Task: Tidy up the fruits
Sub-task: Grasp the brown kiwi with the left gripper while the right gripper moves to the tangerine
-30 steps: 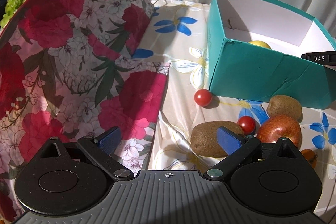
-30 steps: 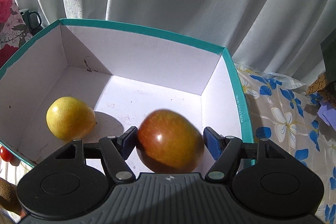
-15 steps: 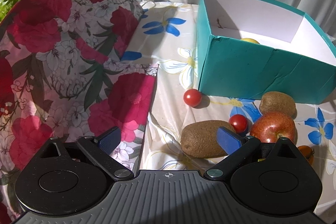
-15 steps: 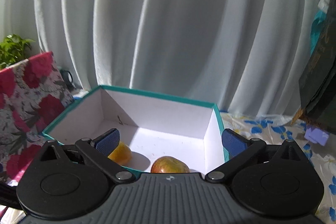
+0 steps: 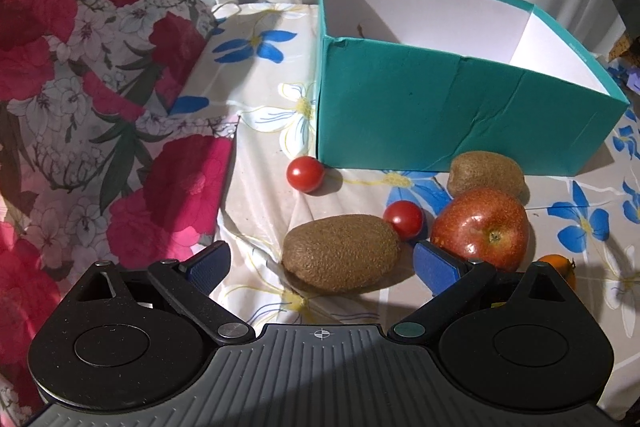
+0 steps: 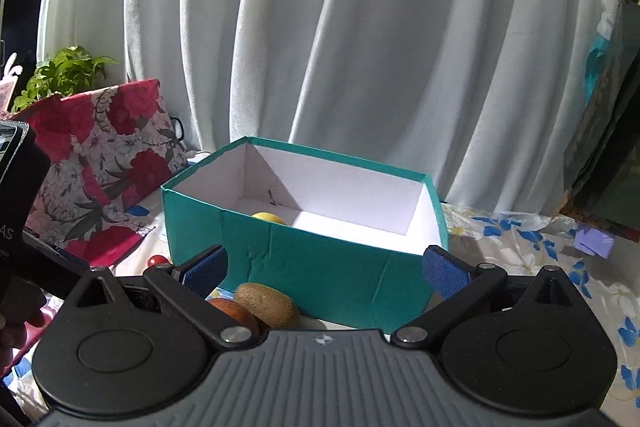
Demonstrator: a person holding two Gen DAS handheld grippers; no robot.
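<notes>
Pulling back from the teal box, the right tongs now gape wide and empty, the apple they held a second ago released.
Left tongs hang open over a kiwi; red apple, second kiwi and two tomatoes crowd the table before the box.

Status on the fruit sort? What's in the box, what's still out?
Done: a yellow fruit shows inside the teal box; the rest of its floor is hidden. In hand: nothing; left gripper and right gripper are open. Left out: two kiwis, red apple, two cherry tomatoes, small orange fruit.
</notes>
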